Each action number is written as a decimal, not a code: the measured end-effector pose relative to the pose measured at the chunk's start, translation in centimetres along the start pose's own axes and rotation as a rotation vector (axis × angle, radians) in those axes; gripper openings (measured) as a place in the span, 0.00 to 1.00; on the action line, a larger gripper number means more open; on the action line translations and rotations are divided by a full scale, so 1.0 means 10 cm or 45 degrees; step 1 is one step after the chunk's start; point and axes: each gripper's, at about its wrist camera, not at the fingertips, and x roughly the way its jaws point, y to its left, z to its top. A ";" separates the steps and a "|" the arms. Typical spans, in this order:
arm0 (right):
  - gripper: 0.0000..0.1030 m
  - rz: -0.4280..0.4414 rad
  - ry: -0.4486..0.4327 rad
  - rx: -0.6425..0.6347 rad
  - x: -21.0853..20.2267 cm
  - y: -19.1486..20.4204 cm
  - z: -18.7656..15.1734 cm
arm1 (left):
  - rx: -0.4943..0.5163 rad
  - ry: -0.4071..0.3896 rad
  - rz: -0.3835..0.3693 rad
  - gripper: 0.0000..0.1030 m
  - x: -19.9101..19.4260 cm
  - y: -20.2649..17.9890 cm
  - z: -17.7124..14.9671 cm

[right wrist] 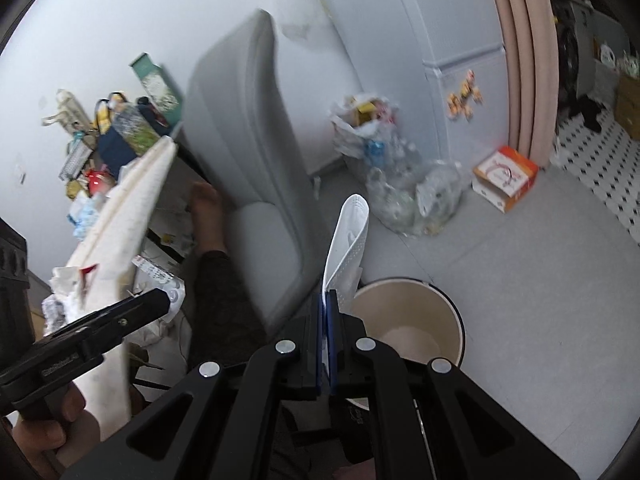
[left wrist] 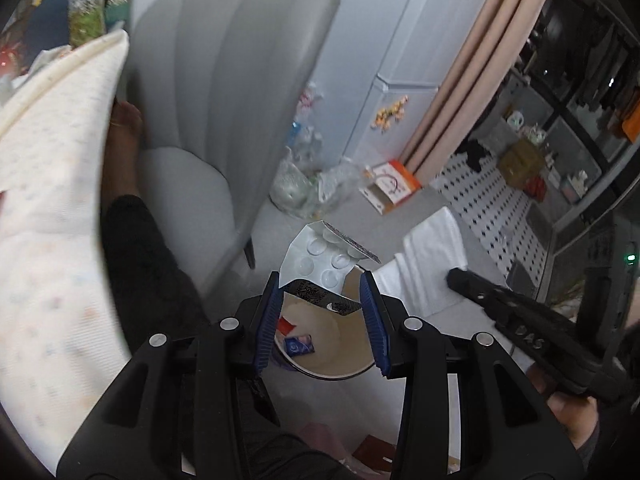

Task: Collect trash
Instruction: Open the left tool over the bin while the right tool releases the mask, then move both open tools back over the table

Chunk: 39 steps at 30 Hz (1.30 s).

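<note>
My left gripper (left wrist: 320, 285) is shut on a folded white blister pack (left wrist: 320, 256) with clear domes and dark printed foil, held just over a round cream-lined bin (left wrist: 352, 332). A blue wrapper (left wrist: 298, 346) and a red scrap (left wrist: 286, 326) lie inside the bin. My right gripper (right wrist: 326, 295) is shut on a white face mask (right wrist: 350, 232) that stands up from the pads, beside the bin's rim (right wrist: 400, 280). In the left wrist view the right gripper (left wrist: 456, 276) and mask (left wrist: 432, 260) sit right of the bin. The right wrist view shows the left gripper (right wrist: 164, 300) at lower left.
A grey padded chair (right wrist: 248, 140) stands left of the bin, with a person's leg in dark trousers (right wrist: 216, 280) beside it. A clear bag of plastic bottles (right wrist: 400, 184) and an orange-white box (right wrist: 506, 178) sit by the white cabinet. A pale cushion (left wrist: 52, 200) fills the left.
</note>
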 end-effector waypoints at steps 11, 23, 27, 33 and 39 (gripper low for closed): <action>0.60 -0.075 0.033 0.145 0.29 -0.54 -0.13 | 0.010 0.129 0.000 0.38 0.54 -0.13 -0.04; 0.72 -0.253 -0.151 0.245 -0.46 -0.99 -0.02 | 0.076 0.174 -0.103 0.78 0.91 -0.56 -0.03; 0.73 -0.245 -0.170 0.242 -0.55 -0.95 0.00 | 0.070 0.085 -0.087 0.94 0.72 -0.56 0.01; 0.85 -0.203 -0.209 0.189 -0.65 -0.69 -0.01 | 0.009 0.004 -0.074 0.94 0.35 -0.40 0.07; 0.93 -0.181 -0.276 0.093 -0.77 -0.24 0.03 | -0.032 -0.118 -0.053 0.94 -0.17 -0.16 0.05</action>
